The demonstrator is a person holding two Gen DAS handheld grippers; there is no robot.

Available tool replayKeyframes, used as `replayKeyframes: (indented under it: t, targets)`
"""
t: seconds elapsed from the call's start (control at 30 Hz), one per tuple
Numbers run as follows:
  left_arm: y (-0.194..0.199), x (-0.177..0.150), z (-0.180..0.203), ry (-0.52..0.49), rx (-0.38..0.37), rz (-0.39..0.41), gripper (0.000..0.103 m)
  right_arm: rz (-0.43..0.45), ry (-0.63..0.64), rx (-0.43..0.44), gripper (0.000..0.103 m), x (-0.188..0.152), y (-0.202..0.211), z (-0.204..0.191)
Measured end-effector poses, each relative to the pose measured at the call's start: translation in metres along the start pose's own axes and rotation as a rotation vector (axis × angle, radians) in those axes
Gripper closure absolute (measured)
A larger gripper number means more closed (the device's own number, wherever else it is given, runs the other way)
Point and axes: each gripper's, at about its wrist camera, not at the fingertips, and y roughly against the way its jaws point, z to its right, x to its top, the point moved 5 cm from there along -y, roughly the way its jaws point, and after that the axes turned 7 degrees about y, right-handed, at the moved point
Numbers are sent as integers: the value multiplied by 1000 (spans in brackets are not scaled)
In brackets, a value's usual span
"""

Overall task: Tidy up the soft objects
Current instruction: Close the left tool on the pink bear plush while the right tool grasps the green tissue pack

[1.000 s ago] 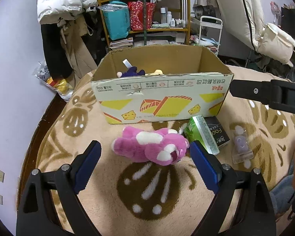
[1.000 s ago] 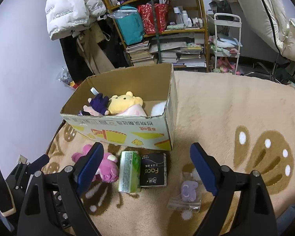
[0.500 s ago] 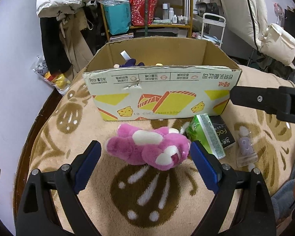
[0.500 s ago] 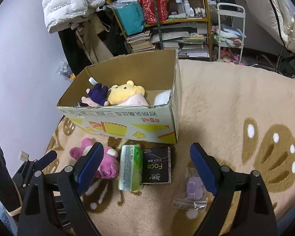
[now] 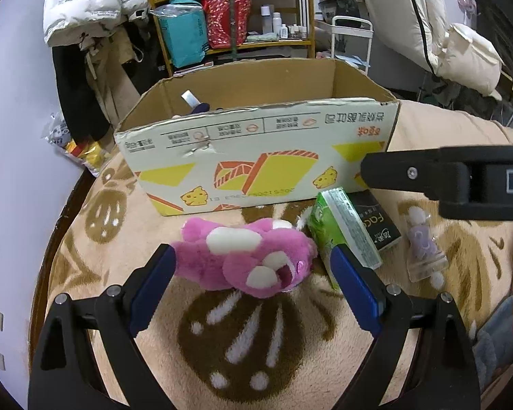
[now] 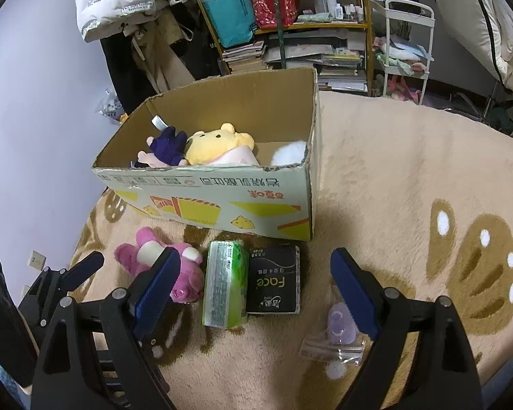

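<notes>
1. Left hand-held gripper: jaws spread wide. The pink-and-white plush bear lies between the blue pads. The left pad is at the toy's edge; I cannot tell whether it touches. The right pad stands clear of it.
2. The plush lies on the beige rug with brown paw prints, just in front of the open cardboard box with yellow cheese graphics. It is at 12 o'clock from the left gripper.
3. Long axis in the left wrist view runs roughly 10 to 4 o'clock. The head with its white muzzle is at the 4 o'clock end, toward the green tissue pack. The body and limbs are at the 10 o'clock end.
4. In the right wrist view the same plush sits at 9 o'clock of the green pack, partly hidden by the right gripper's left pad.
5. Right hand-held gripper: jaws wide apart, nothing between them. It hangs above the green pack and the black "Face" tissue pack, which lie side by side.
6. The clear bag holding a small lilac item lies at 3 o'clock of the black pack, apart from it.
7. Inside the box: a yellow plush bear, a dark purple plush at its 9 o'clock, and a white fluffy item at its 3 o'clock.
</notes>
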Motion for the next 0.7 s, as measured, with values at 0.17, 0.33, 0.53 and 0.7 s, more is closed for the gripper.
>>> replayKeyframes:
  t: [0.17, 0.33, 0.53, 0.7]
  targets:
    - [-5, -2, 4, -44, -1, 5, 12, -28, 10, 5, 9, -2, -7, -4]
    - [-10, -3, 7, -87, -14, -1, 12, -76, 7, 20, 9, -8, -22, -8]
    - [-20, -4, 5, -94, -12, -21, 12, -128, 19, 31, 9, -13, -39, -14]
    - [-29, -5, 7, -118, -7, -36, 12, -142, 28, 29, 12, -14, -45, -15]
